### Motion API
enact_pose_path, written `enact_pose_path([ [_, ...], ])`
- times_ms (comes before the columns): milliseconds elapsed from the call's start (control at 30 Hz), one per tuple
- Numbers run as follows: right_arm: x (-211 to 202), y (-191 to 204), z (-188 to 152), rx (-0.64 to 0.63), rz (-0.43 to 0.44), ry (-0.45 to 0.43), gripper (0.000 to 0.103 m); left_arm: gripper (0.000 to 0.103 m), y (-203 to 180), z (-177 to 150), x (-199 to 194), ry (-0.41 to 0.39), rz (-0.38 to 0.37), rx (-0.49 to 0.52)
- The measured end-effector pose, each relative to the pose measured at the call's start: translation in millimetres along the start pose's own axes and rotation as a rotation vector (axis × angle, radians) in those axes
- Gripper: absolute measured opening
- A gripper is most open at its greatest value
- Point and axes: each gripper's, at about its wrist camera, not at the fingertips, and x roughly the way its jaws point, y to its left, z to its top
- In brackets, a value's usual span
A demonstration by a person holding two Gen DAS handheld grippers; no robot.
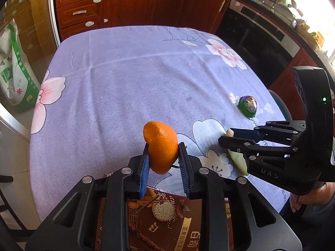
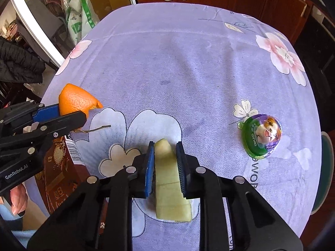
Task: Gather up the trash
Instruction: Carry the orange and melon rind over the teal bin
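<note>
The table (image 2: 188, 62) bears everything. An orange peel (image 1: 161, 146) sits between the pads of the left gripper (image 1: 163, 156), lifted over a box (image 1: 163, 215) at the near edge. To its right a pale rind (image 2: 167, 177) lies on the cloth between the pads of the right gripper (image 2: 165, 163), seemingly touching both. Farther right, well apart, rests a toy egg (image 2: 261, 136). Cabinets (image 1: 125, 2) stand beyond the far edge; a bag (image 1: 14, 67) sits on the floor at far left.

A curled piece of orange peel (image 1: 161, 146) was pinched between blue pads and lifted off the cloth, above a brown snack box (image 1: 161, 219). A pale, flat strip of melon rind (image 2: 169, 179) lay lengthwise on the cloth, and a green egg-shaped capsule (image 2: 261, 136) rested well apart from it.
</note>
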Motion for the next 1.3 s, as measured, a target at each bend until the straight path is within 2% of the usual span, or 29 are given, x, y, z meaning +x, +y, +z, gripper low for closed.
enact_pose_path([
  [267, -32, -21, -2, 0.07, 0.019, -0.067, 0.018, 0.027, -17, 5, -9, -0.02, 0.001, 0.021],
  [600, -84, -57, -13, 0.137, 0.017, -0.183, 0.018, 0.027, -63, 17, -29, -0.058, 0.01, 0.089],
  [933, -135, -124, -40, 0.264, 0.008, -0.301, 0.018, 0.027, -137, 32, -33, -0.08, -0.03, 0.199],
  [1300, -179, -224, -83, 0.444, -0.049, -0.404, 0.018, 0.027, -245, 54, -5, -0.049, -0.102, 0.359],
])
